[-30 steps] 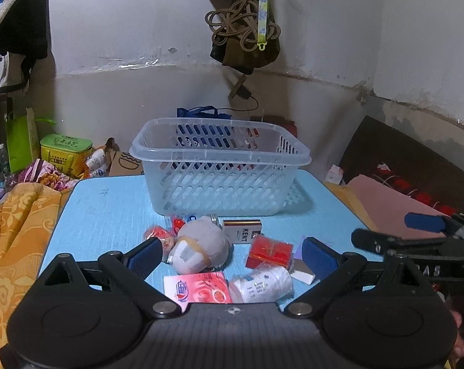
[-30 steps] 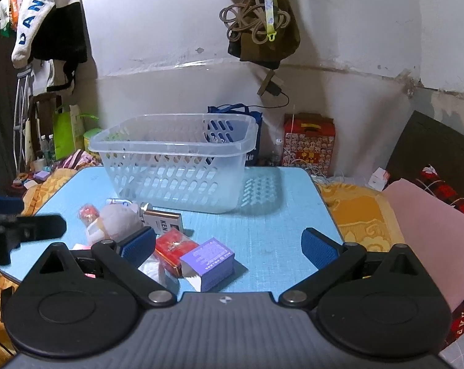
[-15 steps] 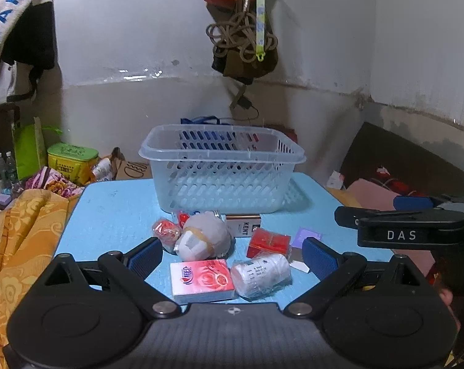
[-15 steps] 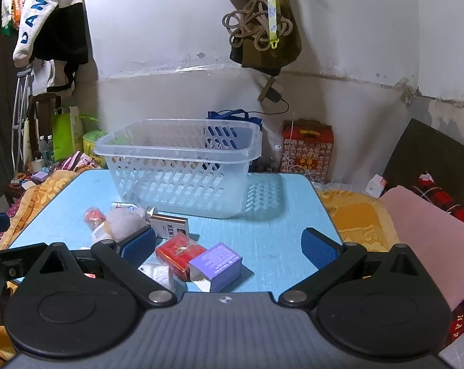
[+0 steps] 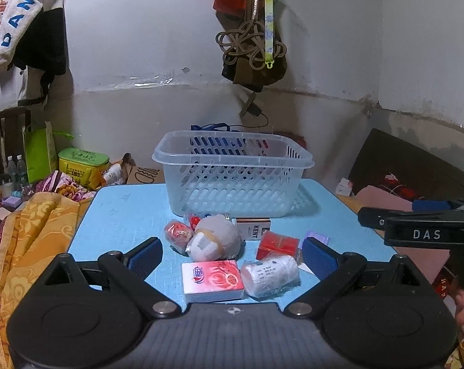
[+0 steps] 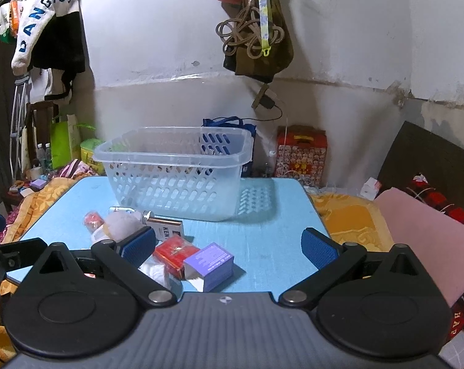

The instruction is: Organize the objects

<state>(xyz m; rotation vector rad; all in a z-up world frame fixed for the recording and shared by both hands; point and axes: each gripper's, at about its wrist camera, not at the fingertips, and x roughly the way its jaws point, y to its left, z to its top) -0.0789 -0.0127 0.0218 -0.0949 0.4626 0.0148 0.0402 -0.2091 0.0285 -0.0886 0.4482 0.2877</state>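
A clear plastic basket stands empty at the back of the blue table; it also shows in the right wrist view. In front of it lie a grey wrapped bundle, a red tissue pack, a white roll, a red box, a KENT pack and a purple box. My left gripper is open above the near items, holding nothing. My right gripper is open and empty, above the table's near edge by the purple box.
A yellow patterned cloth hangs off the table's left side. A pink cushion and dark bed lie to the right. Bags and boxes stand on the floor behind the table. Clothes and a rope hang on the wall.
Both grippers have pulled back and risen, so the basket and items look farther off. The right gripper has shifted forward at the right edge of the left wrist view.
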